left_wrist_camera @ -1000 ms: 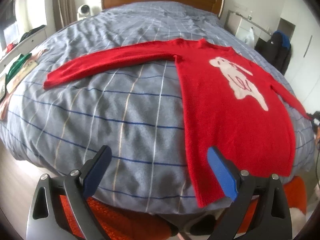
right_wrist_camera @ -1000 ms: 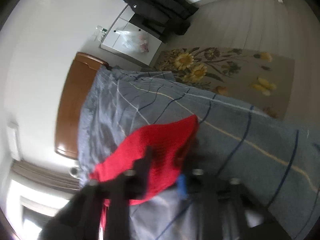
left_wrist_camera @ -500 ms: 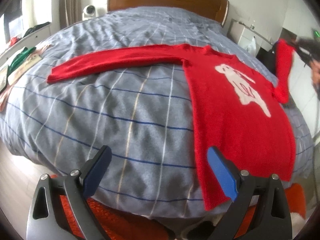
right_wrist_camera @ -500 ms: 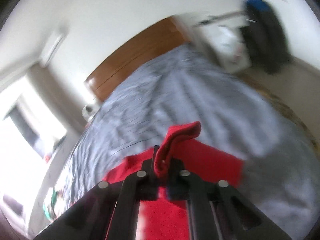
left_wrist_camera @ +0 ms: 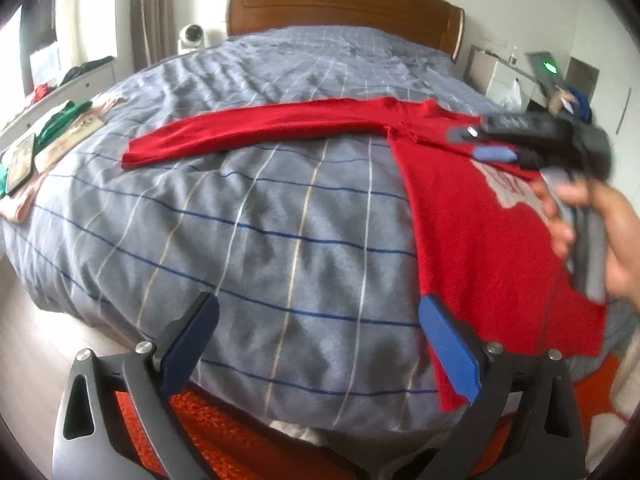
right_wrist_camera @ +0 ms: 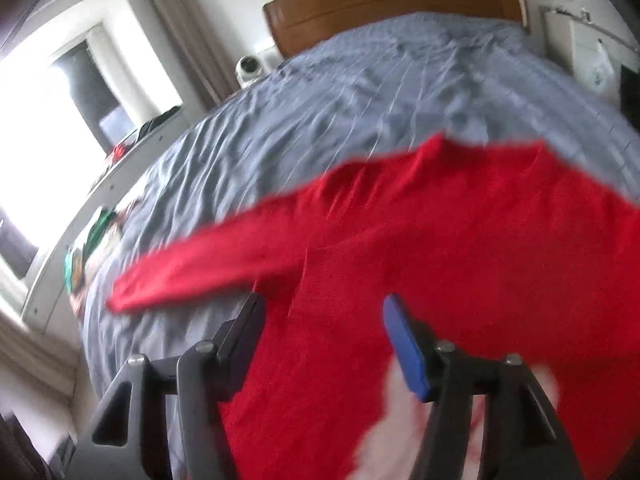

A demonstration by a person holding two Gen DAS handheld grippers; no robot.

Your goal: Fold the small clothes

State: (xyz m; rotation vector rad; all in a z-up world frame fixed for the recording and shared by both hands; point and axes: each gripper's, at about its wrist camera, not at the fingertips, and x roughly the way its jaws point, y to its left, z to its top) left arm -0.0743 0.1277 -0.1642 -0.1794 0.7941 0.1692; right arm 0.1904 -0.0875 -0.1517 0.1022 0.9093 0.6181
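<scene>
While the red sweater (left_wrist_camera: 472, 216) lies flat on the bed (left_wrist_camera: 256, 216), one sleeve stretched out sideways, the left gripper (left_wrist_camera: 320, 344) hangs wide apart at the bed's edge, and the right gripper (right_wrist_camera: 324, 340) gapes empty over the sweater's body.

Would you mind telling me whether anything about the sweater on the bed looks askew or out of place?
The red sweater lies off-centre on the bed, and its hem droops over the near edge. One sleeve stretches straight out, unfolded. Nothing looks damaged.
</scene>
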